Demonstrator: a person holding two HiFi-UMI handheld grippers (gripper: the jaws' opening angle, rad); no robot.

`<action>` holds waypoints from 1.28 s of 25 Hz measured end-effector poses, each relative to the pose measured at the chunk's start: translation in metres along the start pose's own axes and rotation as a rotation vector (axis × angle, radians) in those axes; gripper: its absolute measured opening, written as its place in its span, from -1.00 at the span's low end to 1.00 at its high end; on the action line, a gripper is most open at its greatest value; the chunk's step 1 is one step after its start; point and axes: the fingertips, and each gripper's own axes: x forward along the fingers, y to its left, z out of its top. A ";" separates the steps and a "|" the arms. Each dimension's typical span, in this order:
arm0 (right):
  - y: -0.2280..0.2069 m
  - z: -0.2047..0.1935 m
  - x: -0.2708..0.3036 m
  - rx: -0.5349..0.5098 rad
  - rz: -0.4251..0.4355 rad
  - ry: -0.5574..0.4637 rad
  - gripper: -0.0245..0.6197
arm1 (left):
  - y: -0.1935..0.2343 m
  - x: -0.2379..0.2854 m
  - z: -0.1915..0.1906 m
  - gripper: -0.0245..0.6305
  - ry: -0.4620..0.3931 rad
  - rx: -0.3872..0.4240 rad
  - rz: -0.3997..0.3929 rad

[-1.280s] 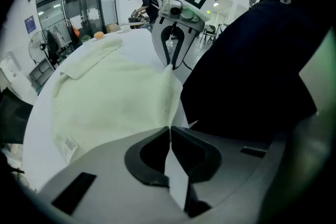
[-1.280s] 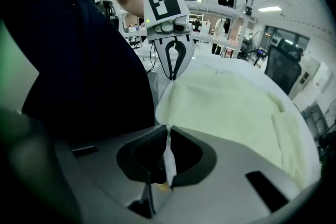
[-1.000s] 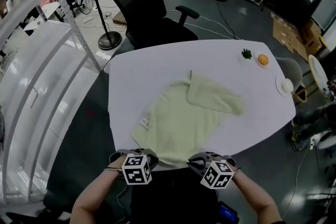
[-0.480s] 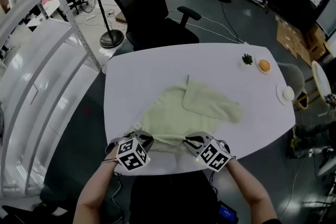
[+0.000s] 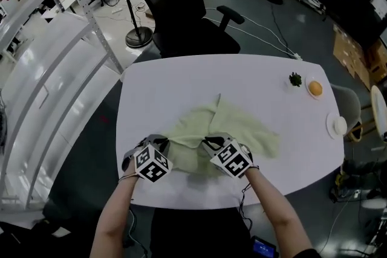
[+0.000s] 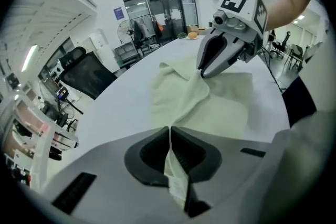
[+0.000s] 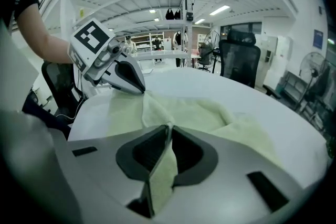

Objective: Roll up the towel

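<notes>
A pale green towel (image 5: 242,130) lies crumpled on the white oval table (image 5: 181,81), with its near edge lifted and carried over its middle. My left gripper (image 5: 164,143) is shut on that edge, the cloth pinched between its jaws (image 6: 169,131). My right gripper (image 5: 208,143) is shut on the same edge a little to the right (image 7: 167,131). In the left gripper view the right gripper (image 6: 202,73) bites the towel (image 6: 210,107) just ahead. The right gripper view shows the left gripper (image 7: 140,91) on the towel (image 7: 210,113). The far flap lies folded.
At the table's right end stand a small plate with an orange (image 5: 315,88), a green sprig (image 5: 295,78) and a white dish (image 5: 340,125). A black office chair (image 5: 181,9) stands behind the table. A white rack (image 5: 48,69) runs along the left.
Both grippers have moved from the table's near edge away from the person, dragging the towel's near edge up and over its middle. The towel now looks shorter and bunched.
</notes>
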 end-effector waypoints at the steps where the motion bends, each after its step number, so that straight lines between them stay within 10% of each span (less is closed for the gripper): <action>1: -0.006 0.001 0.005 0.005 -0.002 0.006 -0.77 | 0.006 0.004 0.001 -0.84 0.002 -0.014 0.020; 10: -0.048 -0.006 0.022 0.071 -0.054 0.039 -0.49 | 0.024 0.032 -0.006 -0.49 0.047 -0.083 0.057; 20: -0.086 -0.030 -0.081 0.089 -0.154 0.001 -0.08 | 0.037 -0.017 -0.002 -0.14 -0.065 -0.200 0.082; 32: -0.110 -0.167 -0.202 0.404 -0.398 0.031 -0.05 | -0.018 -0.012 0.094 -0.24 -0.194 -0.347 -0.135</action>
